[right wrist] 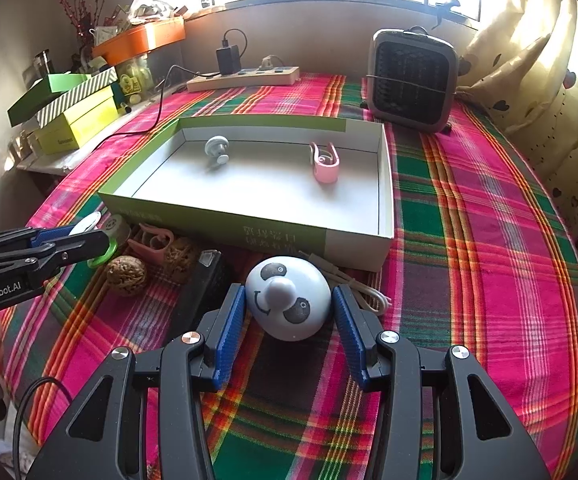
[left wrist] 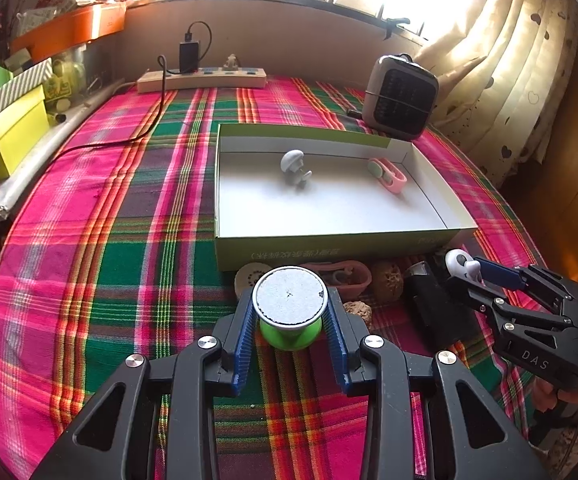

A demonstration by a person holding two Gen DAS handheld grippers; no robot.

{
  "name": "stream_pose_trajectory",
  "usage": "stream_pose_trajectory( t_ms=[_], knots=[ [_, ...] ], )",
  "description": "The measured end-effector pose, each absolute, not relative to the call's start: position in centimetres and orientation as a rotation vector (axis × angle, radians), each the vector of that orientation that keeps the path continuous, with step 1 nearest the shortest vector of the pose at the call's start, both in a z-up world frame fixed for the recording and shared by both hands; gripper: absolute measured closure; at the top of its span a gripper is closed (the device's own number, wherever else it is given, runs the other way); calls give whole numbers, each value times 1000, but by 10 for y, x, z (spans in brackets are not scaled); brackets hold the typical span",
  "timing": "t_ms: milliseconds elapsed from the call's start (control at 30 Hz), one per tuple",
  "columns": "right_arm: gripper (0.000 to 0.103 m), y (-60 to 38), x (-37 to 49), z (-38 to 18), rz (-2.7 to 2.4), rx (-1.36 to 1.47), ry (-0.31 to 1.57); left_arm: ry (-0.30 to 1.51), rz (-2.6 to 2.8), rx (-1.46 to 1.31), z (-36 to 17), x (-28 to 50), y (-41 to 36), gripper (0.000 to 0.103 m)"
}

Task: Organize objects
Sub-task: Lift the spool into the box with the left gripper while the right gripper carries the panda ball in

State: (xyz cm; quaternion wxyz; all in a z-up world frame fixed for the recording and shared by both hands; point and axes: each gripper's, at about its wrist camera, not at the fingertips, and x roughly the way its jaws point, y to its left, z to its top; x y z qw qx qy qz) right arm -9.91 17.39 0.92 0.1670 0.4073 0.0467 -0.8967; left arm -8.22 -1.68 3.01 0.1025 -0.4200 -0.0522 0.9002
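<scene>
My left gripper (left wrist: 291,320) is shut on a green spool with a grey round top (left wrist: 289,297), just in front of the open white box (left wrist: 329,236). My right gripper (right wrist: 289,308) is shut on a white panda-faced egg toy (right wrist: 287,302), also in front of the box (right wrist: 353,240). Inside the box lie a grey mushroom-shaped toy (left wrist: 295,166) and a pink clip (left wrist: 389,174). The right gripper also shows in the left wrist view (left wrist: 469,270), and the left gripper in the right wrist view (right wrist: 101,240).
Along the box's front lie a pink clip (right wrist: 153,242), two walnuts (right wrist: 127,274), a black object (right wrist: 201,288) and a beige cable (right wrist: 365,292). A small heater (right wrist: 413,80) and a power strip (right wrist: 245,76) stand at the back. Stacked boxes (right wrist: 73,112) are at the left.
</scene>
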Motion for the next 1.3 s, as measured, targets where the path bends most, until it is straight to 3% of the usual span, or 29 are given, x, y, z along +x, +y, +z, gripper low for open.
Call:
stream_pose_trajectory(
  t_ms=[800, 1300],
  knots=[
    [57, 173, -108, 34, -2574, 1097, 112, -109, 2648, -1161, 54, -102, -9, 72],
    [57, 148, -160, 49, -2518, 1076, 123, -102, 2637, -1151, 57, -147, -7, 72]
  ],
)
